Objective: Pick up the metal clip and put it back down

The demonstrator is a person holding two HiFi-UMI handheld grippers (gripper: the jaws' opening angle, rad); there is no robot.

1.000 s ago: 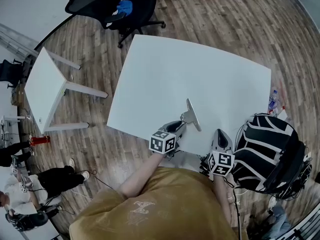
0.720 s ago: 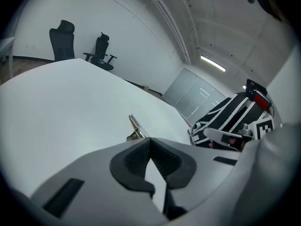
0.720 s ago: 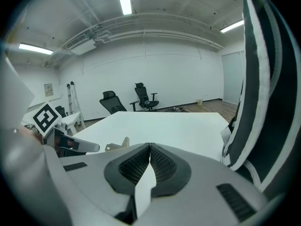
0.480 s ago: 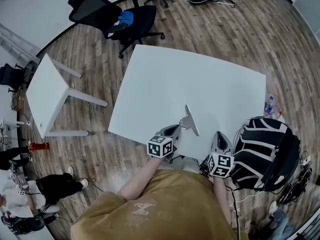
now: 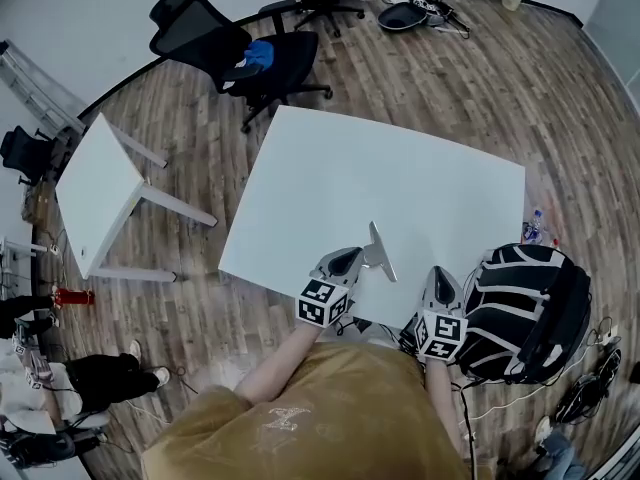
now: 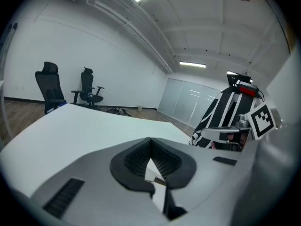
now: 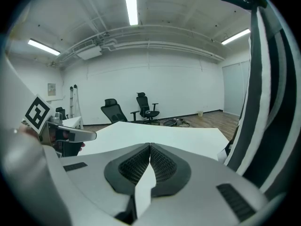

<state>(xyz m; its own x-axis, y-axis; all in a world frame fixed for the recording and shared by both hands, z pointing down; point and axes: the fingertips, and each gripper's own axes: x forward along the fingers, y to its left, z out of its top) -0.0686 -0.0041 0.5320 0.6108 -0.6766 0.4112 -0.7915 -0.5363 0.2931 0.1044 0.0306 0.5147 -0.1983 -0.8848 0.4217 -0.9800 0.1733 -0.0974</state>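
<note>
Being pinched at its edge by the clenched left gripper (image 5: 358, 258), the metal clip (image 5: 383, 252) is held seemingly clear of the table (image 5: 350, 168), ready for lowering; the right gripper (image 5: 441, 272) is seen closed, empty.

We see the white table (image 5: 400, 168) lying open toward its far edge and to both sides. At the near edge the metal clip (image 5: 381, 251) sticks out from the left gripper (image 5: 356, 259), with the right gripper (image 5: 441, 272) near it. A striped backpack (image 5: 530, 308) crowds the near right corner. An office chair (image 5: 200, 26) stands off the far left corner.
</note>
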